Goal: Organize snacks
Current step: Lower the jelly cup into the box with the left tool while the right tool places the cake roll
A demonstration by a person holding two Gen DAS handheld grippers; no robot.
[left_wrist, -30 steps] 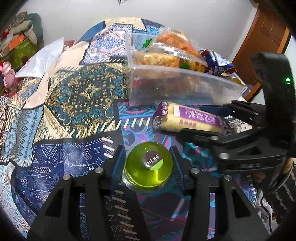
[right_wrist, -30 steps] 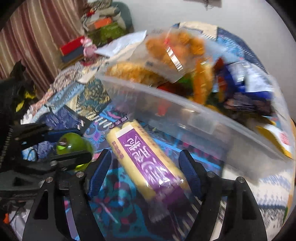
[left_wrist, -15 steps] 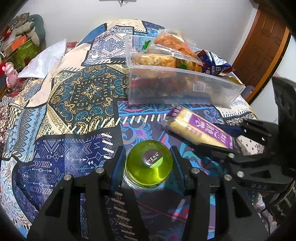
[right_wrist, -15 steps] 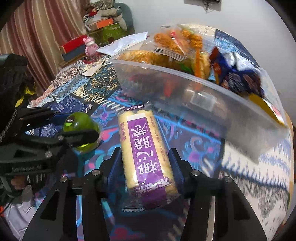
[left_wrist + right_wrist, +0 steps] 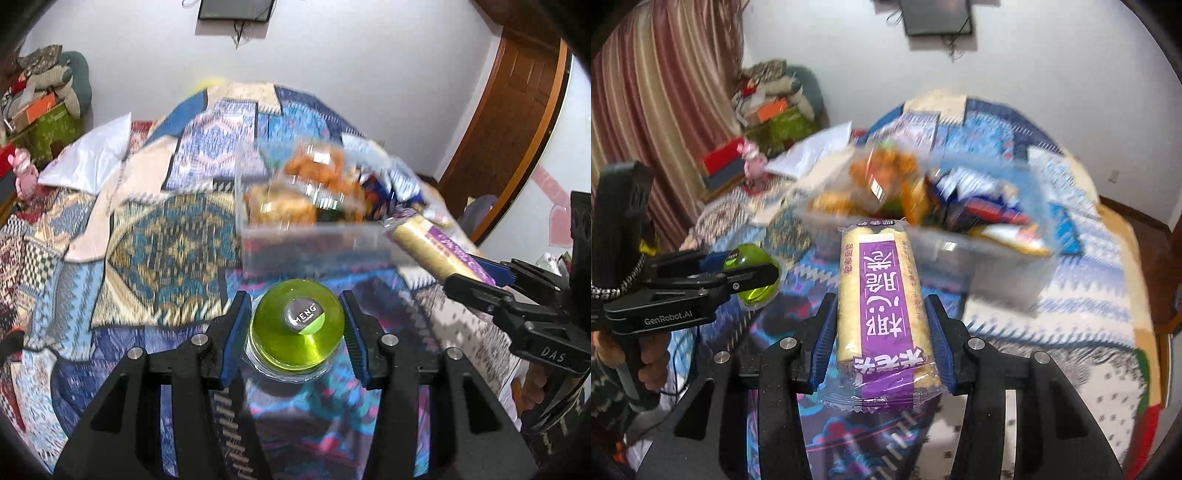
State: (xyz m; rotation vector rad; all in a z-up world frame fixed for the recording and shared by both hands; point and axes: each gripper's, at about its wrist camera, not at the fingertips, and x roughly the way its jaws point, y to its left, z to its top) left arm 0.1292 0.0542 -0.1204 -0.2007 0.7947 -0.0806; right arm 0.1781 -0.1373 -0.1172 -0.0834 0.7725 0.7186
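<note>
While L gripper (image 5: 295, 332) clamps green jelly cup (image 5: 297, 334); R gripper (image 5: 881, 339), jaws just closing, clamps purple snack pack (image 5: 882, 302).

Both cams sit close behind own fingers, angled down over bed. Left gripper (image 5: 295, 334) cam faces ahead to snack box (image 5: 314, 236); right gripper (image 5: 882, 332) cam too. Shared: box (image 5: 979, 258), each other's gripper.

My two black handheld grippers

Left gripper (image 5: 295, 338) and right gripper (image 5: 881, 341) have blue ribbed pads, silver screws; I read "GenRobot.AI" and "DAS" on their sides.
</note>
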